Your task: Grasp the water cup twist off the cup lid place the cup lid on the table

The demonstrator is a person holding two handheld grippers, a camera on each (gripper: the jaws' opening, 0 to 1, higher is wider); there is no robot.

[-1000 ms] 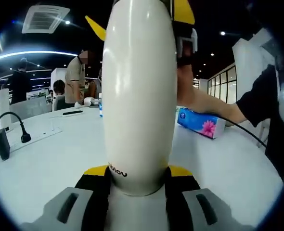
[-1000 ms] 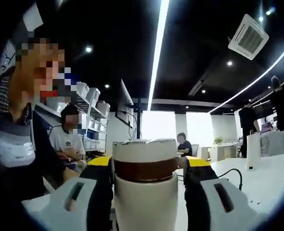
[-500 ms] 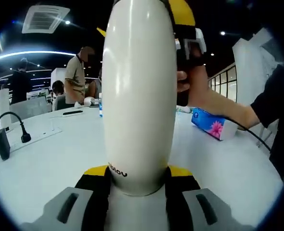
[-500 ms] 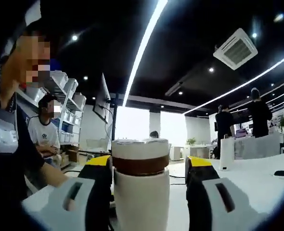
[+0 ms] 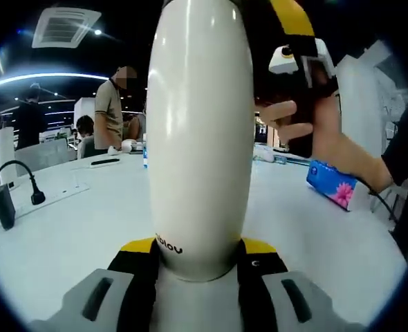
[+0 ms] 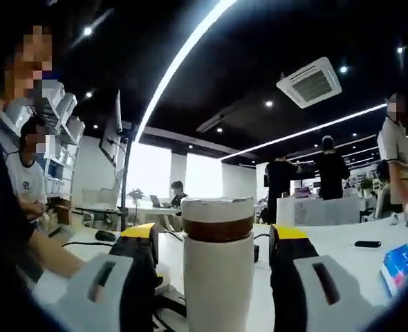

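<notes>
The white water cup (image 5: 200, 138) stands upright in the left gripper view, its body clamped between the black-and-yellow jaws of my left gripper (image 5: 198, 249). In the right gripper view I see its lid (image 6: 218, 211) with a brown band (image 6: 218, 229), sitting on the white body. My right gripper (image 6: 214, 235) is open, with a visible gap on each side between the lid and the jaws. In the left gripper view, the right gripper (image 5: 297, 41) and the hand holding it are up right of the cup's top.
The white table (image 5: 72, 221) carries a blue tissue pack (image 5: 335, 187) at the right, a black cable and adapter (image 5: 3, 204) at the left and a dark phone (image 5: 104, 162) further back. Several people stand or sit around the office behind.
My right gripper has swung round the cup's top to the right, and its jaws now stand off the lid. The tissue pack sits further right. The left gripper still holds the cup.
</notes>
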